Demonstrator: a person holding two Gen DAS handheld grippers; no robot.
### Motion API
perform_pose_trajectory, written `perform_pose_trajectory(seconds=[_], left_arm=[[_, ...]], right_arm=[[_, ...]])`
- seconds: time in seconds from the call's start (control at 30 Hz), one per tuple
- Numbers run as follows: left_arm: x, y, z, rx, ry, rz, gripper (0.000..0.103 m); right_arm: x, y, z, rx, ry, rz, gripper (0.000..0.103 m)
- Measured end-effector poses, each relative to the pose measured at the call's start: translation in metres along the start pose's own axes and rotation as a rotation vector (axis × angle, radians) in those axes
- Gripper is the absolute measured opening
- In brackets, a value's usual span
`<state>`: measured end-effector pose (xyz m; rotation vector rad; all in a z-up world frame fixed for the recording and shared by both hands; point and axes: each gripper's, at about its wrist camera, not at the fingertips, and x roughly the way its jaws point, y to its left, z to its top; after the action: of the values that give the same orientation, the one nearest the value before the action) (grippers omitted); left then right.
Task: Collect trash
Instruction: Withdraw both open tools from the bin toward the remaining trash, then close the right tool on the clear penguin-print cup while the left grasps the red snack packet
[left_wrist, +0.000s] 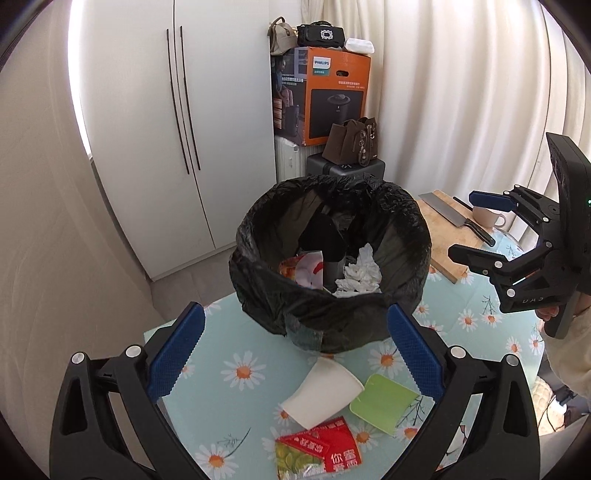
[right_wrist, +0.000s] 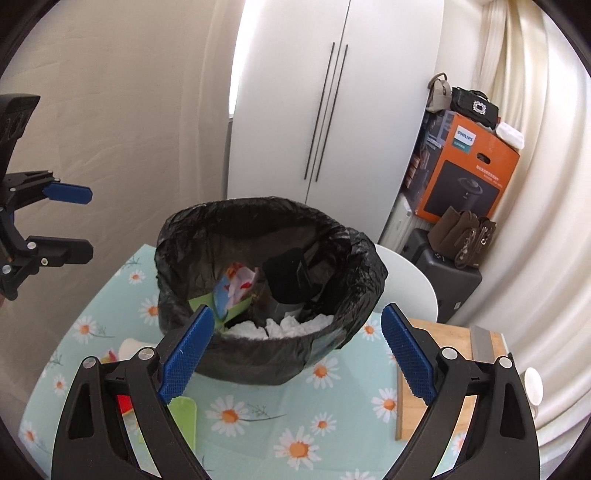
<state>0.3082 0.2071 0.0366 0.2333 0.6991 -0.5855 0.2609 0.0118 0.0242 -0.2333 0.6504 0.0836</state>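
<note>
- Left gripper (left_wrist: 295, 354), one: blue-padded jaws spread wide, nothing between the pads, touching nothing; it hangs over the near edge of the table (left_wrist: 229, 354).
- Right gripper (right_wrist: 297, 350), one: jaws likewise wide apart and empty, clear of every object; a hand (left_wrist: 550, 312) shows at its grip in the left wrist view.
- Trash bin (left_wrist: 328, 258), one: black-lined, standing on the table just beyond both pairs of fingers, toward the far edge. Contents: crumpled white tissue (left_wrist: 360, 273), a printed wrapper (left_wrist: 303, 267), a dark cylindrical item (left_wrist: 323, 243).
- Loose trash on the table, near edge, before the bin: one white paper cup (left_wrist: 321, 395) lying on its side; one green lid-like piece (left_wrist: 384, 400) just beside it; red printed packets (left_wrist: 317, 450), overlapping, count unclear.
- Cutting board (left_wrist: 447, 236), one, at the table's right edge, carrying one cleaver (left_wrist: 456, 218); one cup (left_wrist: 487, 216) beside it.
- Surroundings: white cabinet (left_wrist: 147, 140); one orange box (left_wrist: 325, 96) stacked with bags; curtain (left_wrist: 461, 92).
</note>
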Motion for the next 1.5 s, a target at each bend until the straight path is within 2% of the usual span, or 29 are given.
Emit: perform_pose_trajectory(seconds=[0.3,0.5,0.63,0.87,1.17,1.5], left_arm=[[-0.050,-0.007,-0.060,-0.022,0.020,0.023,0.097],[-0.068,-0.012,-0.094,-0.029,0.037,0.016,0.097],[-0.072,-0.016,-0.114,-0.022,0.058,0.004,0.097],[-0.075,-0.031,-0.139,-0.013,0.077,-0.025,0.097],[-0.080,-0.035,-0.160,-0.035,0.101,-0.026,0.097],[-0.085,-0.035,-0.177,-0.067,0.123,0.006,0.097]], right_arm=[[-0.048,0.029,-0.040,0.020,0.046,0.001,0.087],[-0.071,0.053,-0.069,0.021,0.091,0.005,0.087],[-0.079,0.065,-0.090,0.074,0.122,0.027,0.088],[-0.074,0.080,-0.131,0.224,0.217,0.084,0.088],[-0.060,0.105,-0.164,0.216,0.289,0.078,0.088],[-0.029,0.129,-0.179,0.189,0.360,0.054,0.088]])
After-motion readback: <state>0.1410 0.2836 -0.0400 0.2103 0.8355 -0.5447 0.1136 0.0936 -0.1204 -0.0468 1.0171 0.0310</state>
